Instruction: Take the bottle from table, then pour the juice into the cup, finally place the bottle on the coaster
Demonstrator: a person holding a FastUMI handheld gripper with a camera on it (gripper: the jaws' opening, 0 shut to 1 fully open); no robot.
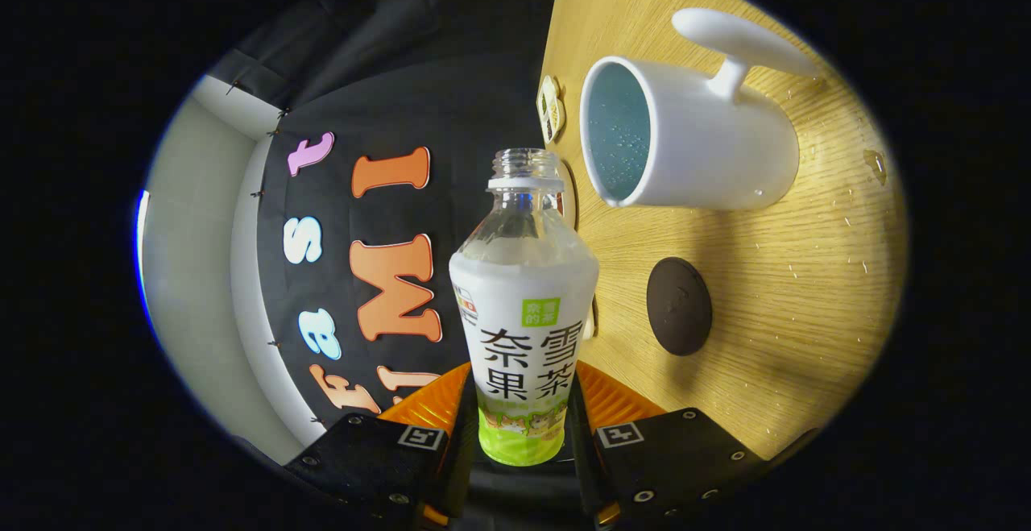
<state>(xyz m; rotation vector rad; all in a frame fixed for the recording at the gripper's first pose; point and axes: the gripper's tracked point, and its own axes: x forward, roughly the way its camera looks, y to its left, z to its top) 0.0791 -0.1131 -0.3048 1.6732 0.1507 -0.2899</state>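
Note:
My gripper (522,414) is shut on a clear, uncapped bottle (523,313) with a white and green label; both fingers press on its lower body. The whole view is rolled sideways, so the wooden table (805,313) stands like a wall beside the bottle. The bottle's open neck points along the fingers, level with the rim of a white cup (685,136) with a blue inside and a long handle. The cup's mouth faces the bottle's neck, a short gap apart. A dark round coaster (679,305) lies on the table between the cup and my fingers.
Small flat cards (551,108) lie near the table's far edge beyond the cup. A few wet drops glisten on the wood around the cup. The table's edge runs just behind the bottle, with the booth's black cloth wall past it.

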